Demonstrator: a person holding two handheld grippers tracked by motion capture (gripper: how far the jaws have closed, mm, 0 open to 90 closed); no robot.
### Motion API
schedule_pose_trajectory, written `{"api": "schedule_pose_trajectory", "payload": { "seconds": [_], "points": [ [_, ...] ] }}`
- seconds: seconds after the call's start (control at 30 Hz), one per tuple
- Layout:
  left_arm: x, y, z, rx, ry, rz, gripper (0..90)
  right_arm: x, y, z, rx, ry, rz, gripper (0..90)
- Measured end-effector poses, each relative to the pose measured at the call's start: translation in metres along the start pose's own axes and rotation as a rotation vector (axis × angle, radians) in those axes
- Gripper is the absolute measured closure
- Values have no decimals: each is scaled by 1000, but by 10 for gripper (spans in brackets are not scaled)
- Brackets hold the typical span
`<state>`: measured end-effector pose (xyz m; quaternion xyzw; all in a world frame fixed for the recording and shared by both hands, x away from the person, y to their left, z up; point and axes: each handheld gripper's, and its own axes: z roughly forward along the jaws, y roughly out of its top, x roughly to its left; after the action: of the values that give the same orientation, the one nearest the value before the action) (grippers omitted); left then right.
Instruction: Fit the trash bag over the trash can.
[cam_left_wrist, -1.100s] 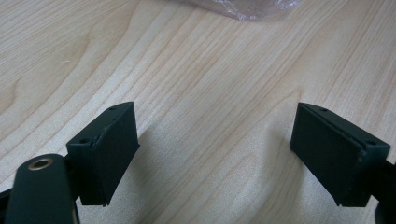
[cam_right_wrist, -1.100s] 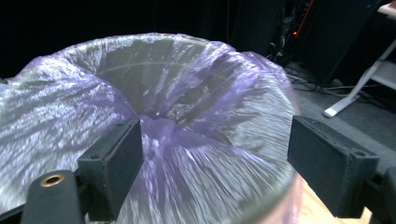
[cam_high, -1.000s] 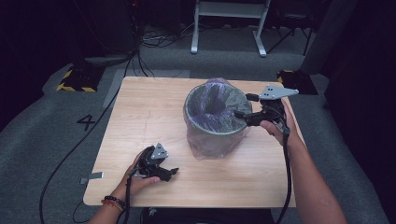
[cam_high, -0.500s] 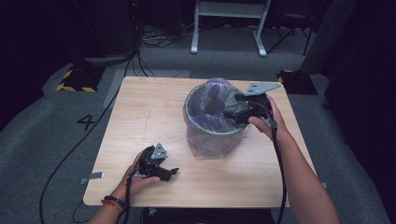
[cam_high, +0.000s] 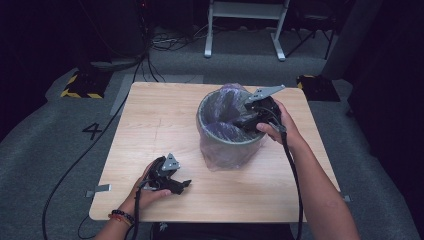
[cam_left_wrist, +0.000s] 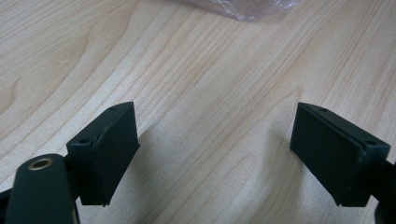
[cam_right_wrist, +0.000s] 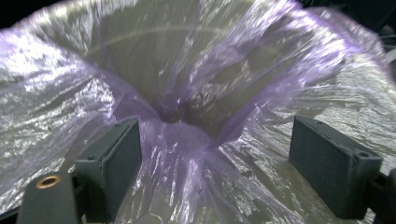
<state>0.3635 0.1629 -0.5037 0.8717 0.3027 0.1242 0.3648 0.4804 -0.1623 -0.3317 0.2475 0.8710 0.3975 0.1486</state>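
Observation:
A grey bin (cam_high: 209, 129) lined with a thin purple plastic bag (cam_high: 222, 114) stands right of centre on the wooden table (cam_high: 150, 125). My right gripper (cam_high: 239, 123) reaches over the bin's right rim into its mouth. Its jaws stand wide apart, open (cam_right_wrist: 215, 140), with loose folds of the bag (cam_right_wrist: 187, 70) bunched between them and no pad pressing on the plastic. My left gripper (cam_high: 184, 184) rests low at the table's front left, held by a hand. It is open (cam_left_wrist: 215, 126) over bare wood, with the bag's lower edge (cam_left_wrist: 243, 7) just ahead.
Each gripper trails a black cable (cam_high: 295, 180) off the front edge. On the grey floor lie more cables (cam_high: 150, 55), a yellow-and-black striped block (cam_high: 82, 85), a white stand's legs (cam_high: 245, 30) and a painted number (cam_high: 92, 131).
My right gripper has moved left, from the bin's right rim to over its mouth and into the bag. The left gripper has stayed put.

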Motion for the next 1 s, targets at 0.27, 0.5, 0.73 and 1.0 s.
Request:
{"api": "schedule_pose_trajectory", "payload": {
  "seconds": [0.27,0.5,0.73,1.0],
  "points": [
    [0,0,0,-1,-3,1,148,1,7,9,144,2,-13,205],
    [0,0,0,-1,-3,3,148,0,13,19,297,33,-1,211],
    [0,0,0,-1,-8,6,148,-1,17,28,420,33,10,200],
    [0,0,0,-1,-9,7,148,0,18,32,485,23,10,200]
  ]
}}
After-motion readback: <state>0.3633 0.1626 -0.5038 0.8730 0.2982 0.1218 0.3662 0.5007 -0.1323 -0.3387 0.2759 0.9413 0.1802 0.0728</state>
